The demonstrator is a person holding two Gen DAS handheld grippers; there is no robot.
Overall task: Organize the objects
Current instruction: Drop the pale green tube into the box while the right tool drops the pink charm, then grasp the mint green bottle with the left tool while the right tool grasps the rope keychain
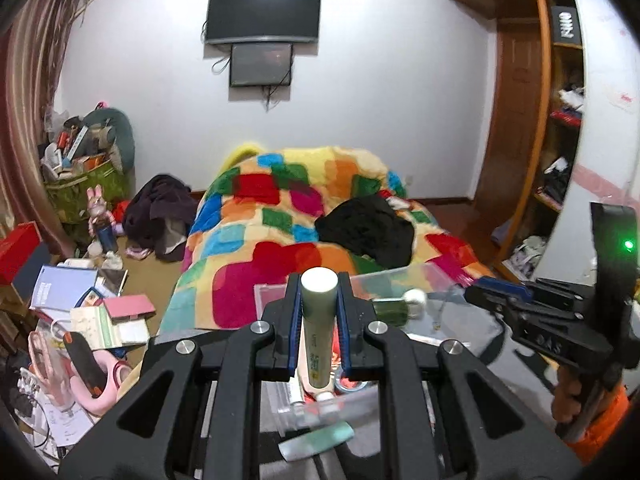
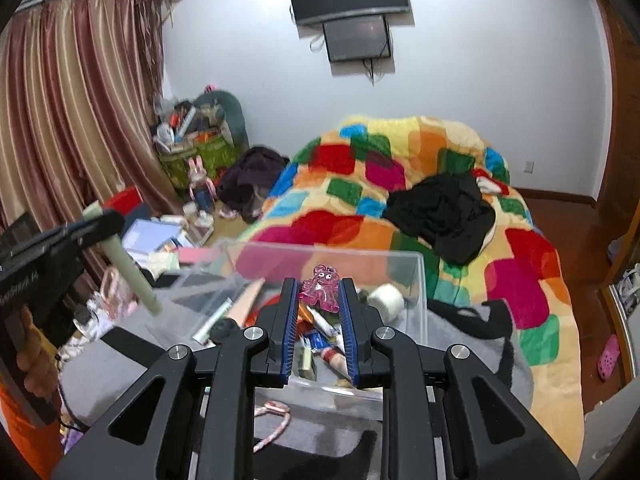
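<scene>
My left gripper [image 1: 319, 286] is clamped on a pale green tube [image 1: 317, 332], pads [image 1: 295, 320] pressed against both its sides, white cap end pointing away from me. It hangs above the clear bin [image 1: 436, 276], which sits on grey cloth [image 2: 460, 344] at the foot of the patchwork blanket [image 1: 280, 208]. My right gripper [image 2: 319, 294] pinches a pink translucent charm [image 2: 320, 288] between its blue pads, right over that same bin, whose floor is littered with tubes and small packets. A white roll [image 2: 386, 298] lies inside by the bin's far wall. Black clothing [image 2: 440, 212] is heaped on the blanket beyond.
</scene>
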